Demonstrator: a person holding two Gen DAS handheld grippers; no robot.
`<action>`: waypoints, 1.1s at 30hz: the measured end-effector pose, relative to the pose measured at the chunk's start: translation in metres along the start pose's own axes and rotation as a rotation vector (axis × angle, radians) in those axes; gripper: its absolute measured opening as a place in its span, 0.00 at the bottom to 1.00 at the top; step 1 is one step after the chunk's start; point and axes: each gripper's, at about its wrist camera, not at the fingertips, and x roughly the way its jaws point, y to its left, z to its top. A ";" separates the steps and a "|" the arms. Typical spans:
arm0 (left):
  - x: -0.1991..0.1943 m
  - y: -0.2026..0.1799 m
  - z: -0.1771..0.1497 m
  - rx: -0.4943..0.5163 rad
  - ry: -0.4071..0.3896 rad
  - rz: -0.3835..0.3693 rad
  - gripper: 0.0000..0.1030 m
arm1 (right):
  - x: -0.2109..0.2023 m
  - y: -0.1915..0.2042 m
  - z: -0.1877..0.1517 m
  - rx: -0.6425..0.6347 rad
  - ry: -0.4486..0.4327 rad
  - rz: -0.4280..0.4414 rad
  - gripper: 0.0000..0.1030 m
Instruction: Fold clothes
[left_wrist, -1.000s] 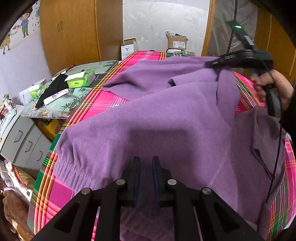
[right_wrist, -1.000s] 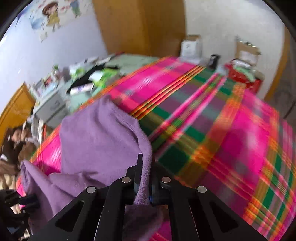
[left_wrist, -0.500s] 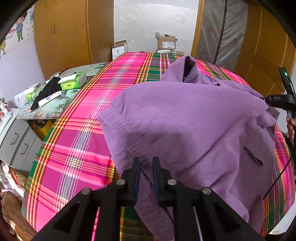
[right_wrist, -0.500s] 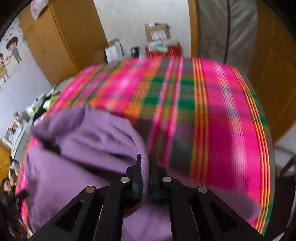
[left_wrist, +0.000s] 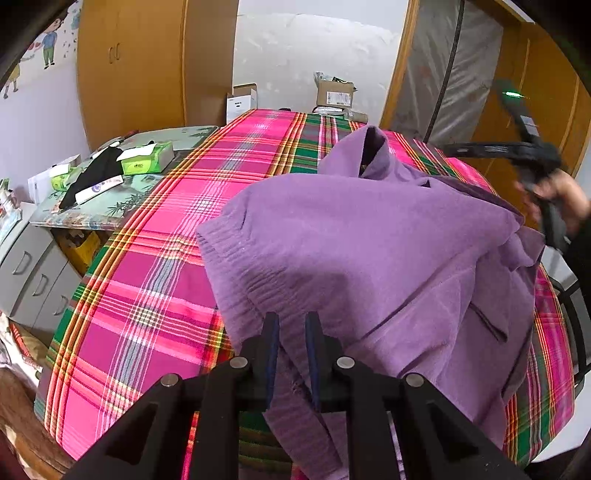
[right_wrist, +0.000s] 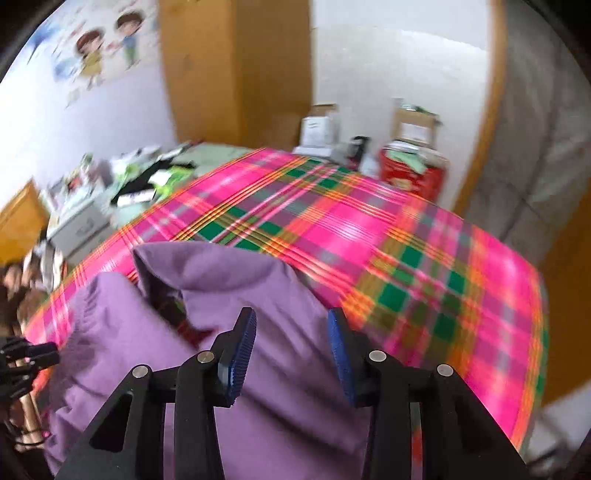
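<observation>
Right wrist: right tongs (right_wrist: 291, 332) gape over purple sweater (right_wrist: 258, 295); left tongs (left_wrist: 291, 325) pinch its hem.

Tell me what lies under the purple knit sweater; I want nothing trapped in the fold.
Around the purple knit sweater only the pink-and-green plaid cloth shows. The sweater hides what lies directly beneath it. The left gripper pinches its hem; the right gripper is open.
</observation>
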 end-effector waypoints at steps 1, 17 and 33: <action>0.001 0.000 0.001 -0.001 0.002 -0.002 0.14 | 0.019 0.000 0.008 -0.022 0.035 0.003 0.41; 0.010 -0.003 0.002 -0.010 0.026 -0.026 0.14 | 0.101 -0.015 0.013 0.007 0.181 0.025 0.05; -0.022 0.010 -0.024 -0.105 -0.013 -0.062 0.14 | -0.034 -0.093 -0.040 0.300 -0.029 -0.297 0.25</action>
